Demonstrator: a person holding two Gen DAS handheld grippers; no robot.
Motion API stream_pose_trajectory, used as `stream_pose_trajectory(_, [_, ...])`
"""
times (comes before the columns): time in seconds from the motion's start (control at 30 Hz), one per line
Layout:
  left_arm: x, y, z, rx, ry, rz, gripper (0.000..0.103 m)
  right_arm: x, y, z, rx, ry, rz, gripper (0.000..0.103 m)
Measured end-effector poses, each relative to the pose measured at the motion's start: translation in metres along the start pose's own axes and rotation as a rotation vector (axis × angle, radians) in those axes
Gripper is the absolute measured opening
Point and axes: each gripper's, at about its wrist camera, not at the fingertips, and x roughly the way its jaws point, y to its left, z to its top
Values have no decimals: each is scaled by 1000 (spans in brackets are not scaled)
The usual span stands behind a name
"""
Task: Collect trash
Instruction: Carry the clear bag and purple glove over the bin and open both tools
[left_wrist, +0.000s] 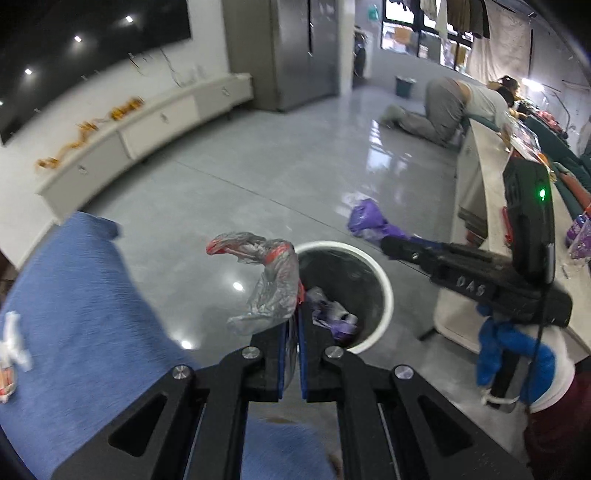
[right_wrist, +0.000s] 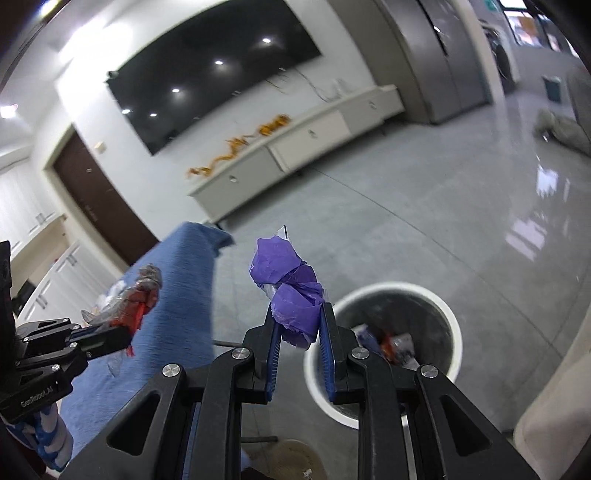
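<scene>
My left gripper (left_wrist: 293, 321) is shut on a crumpled clear plastic wrapper with red print (left_wrist: 264, 280), held just left of and above a white-rimmed trash bin (left_wrist: 384, 295). The wrapper also shows in the right wrist view (right_wrist: 136, 302), with the left gripper (right_wrist: 127, 332) at the left. My right gripper (right_wrist: 300, 321) is shut on a crumpled purple wrapper (right_wrist: 291, 291), held above the floor left of the bin (right_wrist: 456, 332). The right gripper (left_wrist: 384, 242) and its purple wrapper (left_wrist: 367, 218) show in the left wrist view beyond the bin. The bin holds several wrappers (right_wrist: 388, 343).
A table with a blue cloth (left_wrist: 77, 314) is at the left, with small trash (left_wrist: 11, 362) on it. A pale counter (left_wrist: 487, 192) runs along the right. A white low cabinet (right_wrist: 295, 147) stands under a wall screen. A person (left_wrist: 443, 110) kneels on the grey floor far back.
</scene>
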Motion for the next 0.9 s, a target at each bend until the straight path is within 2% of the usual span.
stream_pose_trajectory(0.2, [42, -3, 22, -6, 45, -91, 7, 36, -31, -1, 65, 59, -50, 20])
stream_pose_trajectory(0.37, [73, 5, 36, -54, 78, -168, 7, 59, -42, -5, 75, 102, -86, 24])
stream_pose_trajectory(0.47, [85, 10, 39, -79, 95, -182, 9, 73, -54, -10, 91, 142, -108, 44])
stream_pose_trajectory(0.5, [87, 11, 39, -86, 100, -185, 9, 76, -55, -11, 93, 149, -117, 47])
stream_pose_trajectory(0.63, [89, 13, 39, -95, 103, -192, 9, 80, -59, -17, 108, 158, -129, 51])
stream_pose_trajectory(0.9, [78, 15, 33, -114, 93, -186, 10, 63, -53, -19, 110, 140, -137, 53])
